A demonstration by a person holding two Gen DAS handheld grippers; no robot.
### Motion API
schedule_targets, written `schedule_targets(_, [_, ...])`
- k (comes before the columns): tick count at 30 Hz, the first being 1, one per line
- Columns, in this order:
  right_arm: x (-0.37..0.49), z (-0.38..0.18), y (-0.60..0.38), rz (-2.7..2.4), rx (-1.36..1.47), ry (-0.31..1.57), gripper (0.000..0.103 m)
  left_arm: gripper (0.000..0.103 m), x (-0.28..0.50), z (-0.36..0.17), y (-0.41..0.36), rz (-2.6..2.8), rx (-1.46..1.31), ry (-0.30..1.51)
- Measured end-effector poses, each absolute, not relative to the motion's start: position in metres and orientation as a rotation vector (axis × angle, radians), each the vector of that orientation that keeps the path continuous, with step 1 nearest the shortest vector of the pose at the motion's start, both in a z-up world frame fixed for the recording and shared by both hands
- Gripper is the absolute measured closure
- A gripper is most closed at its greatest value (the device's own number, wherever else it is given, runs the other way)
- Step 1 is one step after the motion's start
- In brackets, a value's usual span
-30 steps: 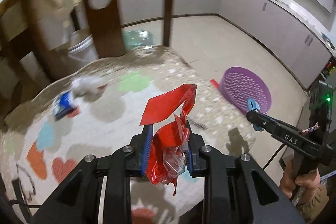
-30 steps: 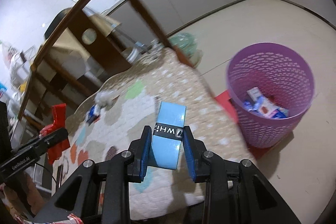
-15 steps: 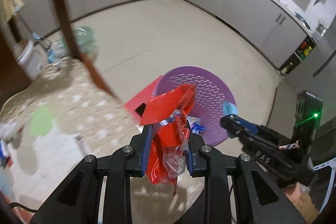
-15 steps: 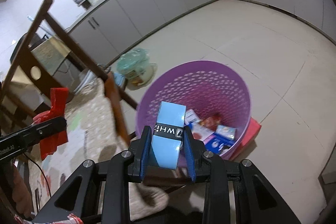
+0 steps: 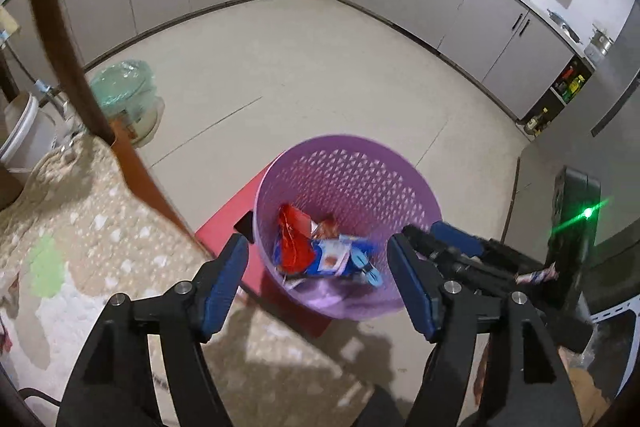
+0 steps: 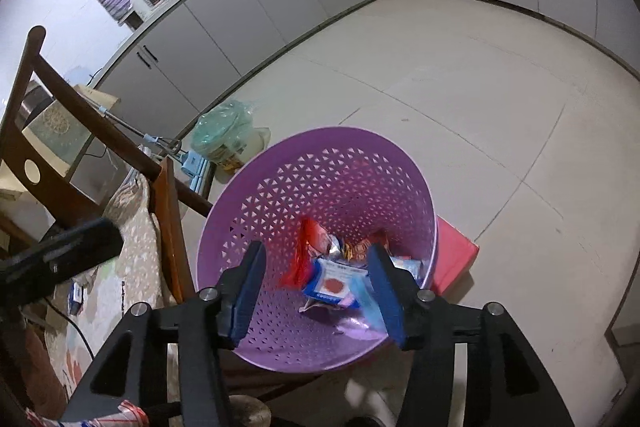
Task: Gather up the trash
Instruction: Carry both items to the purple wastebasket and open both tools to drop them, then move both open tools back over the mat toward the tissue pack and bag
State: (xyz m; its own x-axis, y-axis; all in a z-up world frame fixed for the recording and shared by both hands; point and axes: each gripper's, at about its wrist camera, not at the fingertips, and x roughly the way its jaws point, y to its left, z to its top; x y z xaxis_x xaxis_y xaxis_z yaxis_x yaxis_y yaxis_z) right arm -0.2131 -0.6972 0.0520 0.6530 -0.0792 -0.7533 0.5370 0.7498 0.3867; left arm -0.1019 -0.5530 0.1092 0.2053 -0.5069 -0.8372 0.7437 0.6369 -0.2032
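Note:
A purple mesh basket [image 5: 352, 171] [image 6: 320, 171] stands on the floor below both grippers. Inside it lie a red wrapper [image 5: 294, 239] [image 6: 304, 255], a blue packet [image 5: 332, 259] [image 6: 334, 281] and other wrappers. A light-blue packet [image 6: 370, 305] [image 5: 370, 269] drops inside the basket, just off my right gripper's right pad. My left gripper [image 5: 320, 271] hangs over the rim, its jaws opening with nothing held between them. My right gripper [image 6: 316, 289] [image 5: 430, 235] is over the basket too, jaws opening, pads clear of the packet.
A flat red box [image 5: 224, 227] [image 6: 456, 255] lies under the basket. A wooden chair [image 6: 168, 219] with a patterned cloth [image 5: 80, 227] is at the left. A green plastic-wrapped pot [image 5: 124, 95] sits on the tiled floor. Grey cabinets line the walls.
Both grippers swung from the chair's cloth to above the basket, then opened. The red wrapper left the left jaws and the light-blue packet left the right jaws; both are in the basket.

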Motion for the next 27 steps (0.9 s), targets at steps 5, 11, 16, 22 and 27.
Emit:
schedule_targets(5, [-0.230,0.061,-0.687,-0.388,0.650,0.772,0.043,0.032,-0.106,0.105,-0.510,-0.825,0.243,1.086])
schedule_targets(11, [-0.245,0.070,-0.662,-0.376,0.634,0.769,0.040,0.032,-0.116,0.105,-0.453,-0.748,0.181,1.133])
schedule_targets(16, [-0.247,0.077,-0.630,-0.343,0.592,0.786,0.036,0.032,-0.131,0.112,-0.411,-0.656,0.166,1.099])
schedule_targets(22, [-0.239,0.086,-0.589,-0.273,0.566,0.803,0.033,0.031,-0.150,0.117,-0.374,-0.533,0.199,1.013])
schedule_targets(27, [-0.231,0.094,-0.560,-0.231,0.521,0.827,0.033,0.031,-0.158,0.118,-0.348,-0.479,0.219,0.984])
